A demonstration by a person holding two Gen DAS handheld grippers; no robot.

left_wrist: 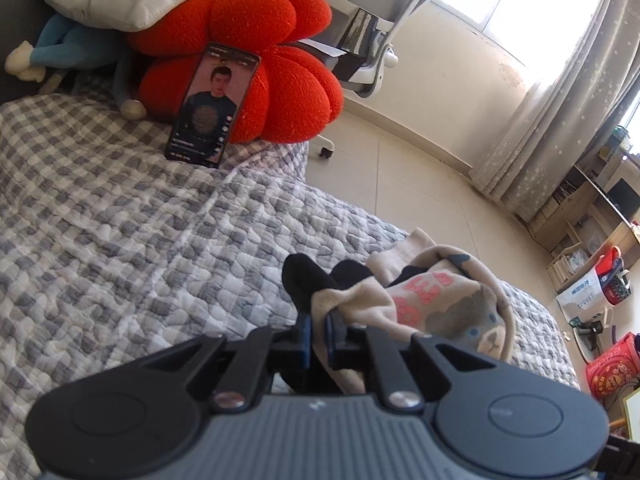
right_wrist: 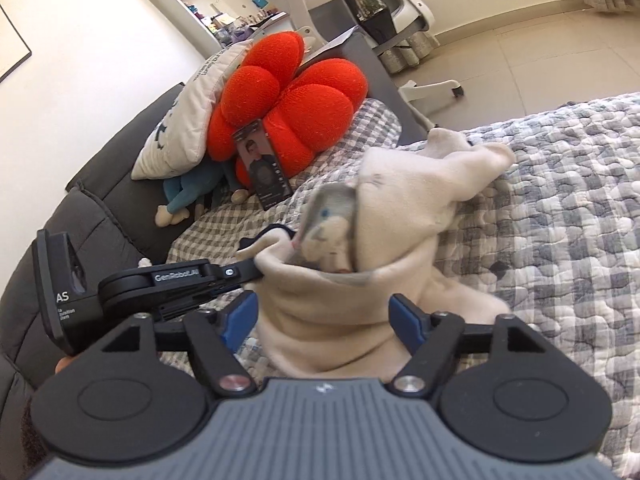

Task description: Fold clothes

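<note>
Garment [right_wrist: 400, 216] pinched in left fingers [left_wrist: 305, 330], apparently loose between right fingers [right_wrist: 404, 316].

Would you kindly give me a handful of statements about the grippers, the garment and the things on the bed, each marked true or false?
1. The left gripper is shut on the beige garment. True.
2. The right gripper is clamped on the garment. False: its jaws stand wide open, the cloth between them but untouched by the pads.
3. A phone leans upright against the red cushion. True.
4. The garment lies on a bare wooden table. False: it rests on a grey and white checked quilt.
5. The white pillow sits beside the red cushion. True.
</note>
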